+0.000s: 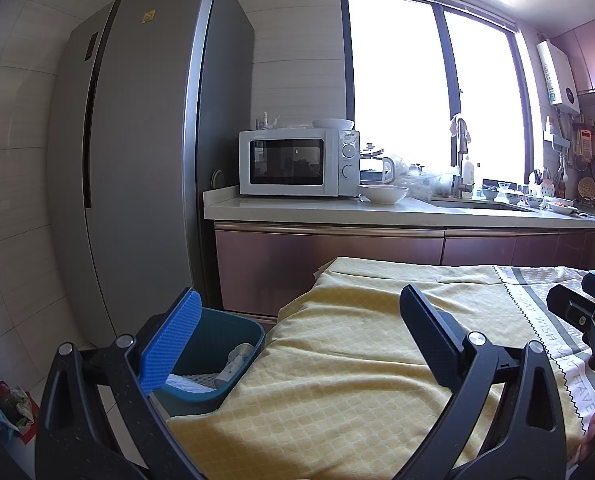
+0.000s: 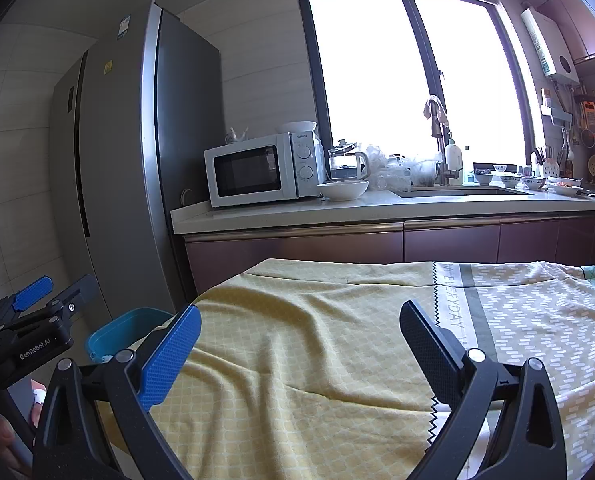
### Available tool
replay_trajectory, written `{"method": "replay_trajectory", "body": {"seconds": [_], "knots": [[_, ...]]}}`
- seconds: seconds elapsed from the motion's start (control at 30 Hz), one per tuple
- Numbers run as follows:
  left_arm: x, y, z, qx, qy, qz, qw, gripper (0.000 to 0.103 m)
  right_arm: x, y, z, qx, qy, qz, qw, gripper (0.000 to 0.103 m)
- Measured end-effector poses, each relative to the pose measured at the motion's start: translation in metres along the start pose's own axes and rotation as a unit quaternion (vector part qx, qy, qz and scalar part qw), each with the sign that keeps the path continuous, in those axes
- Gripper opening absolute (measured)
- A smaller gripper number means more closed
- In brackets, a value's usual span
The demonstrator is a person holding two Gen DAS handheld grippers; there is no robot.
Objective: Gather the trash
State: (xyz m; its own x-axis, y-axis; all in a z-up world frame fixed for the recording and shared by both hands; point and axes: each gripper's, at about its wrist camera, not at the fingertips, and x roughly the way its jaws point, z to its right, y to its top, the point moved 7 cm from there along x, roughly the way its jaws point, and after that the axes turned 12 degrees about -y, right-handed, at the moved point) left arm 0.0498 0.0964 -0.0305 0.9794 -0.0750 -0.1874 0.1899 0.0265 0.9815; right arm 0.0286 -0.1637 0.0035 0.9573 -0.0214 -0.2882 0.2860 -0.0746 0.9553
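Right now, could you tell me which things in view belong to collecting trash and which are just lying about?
Job:
- teal bin, crumpled trash inside
- left gripper, open
- right gripper, open

Lying about:
- microwave
- white bowl
- kettle
- yellow cloth

You stood in a kitchen where a tall grey steel fridge (image 1: 137,160) was beside a pale stone counter (image 1: 337,210), under a very bright wide window (image 1: 429,92).

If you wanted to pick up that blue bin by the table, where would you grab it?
I'd pinch the blue bin by its upper rim on the fridge side, coming from above. It stands upright and open-topped, and its table-side edge is tucked against the yellow cloth. The left gripper, jaws open and empty, is nearest.
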Motion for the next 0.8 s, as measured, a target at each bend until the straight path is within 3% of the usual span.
{"method": "replay_trajectory", "body": {"seconds": [0.8], "knots": [[-0.0014, 0.0004, -0.0007, 0.0, 0.004, 0.001, 1.0, 0.098, 0.0029, 0.0008, 0.0034, 0.002, -0.001, 0.0, 1.0, 0.096]]}}
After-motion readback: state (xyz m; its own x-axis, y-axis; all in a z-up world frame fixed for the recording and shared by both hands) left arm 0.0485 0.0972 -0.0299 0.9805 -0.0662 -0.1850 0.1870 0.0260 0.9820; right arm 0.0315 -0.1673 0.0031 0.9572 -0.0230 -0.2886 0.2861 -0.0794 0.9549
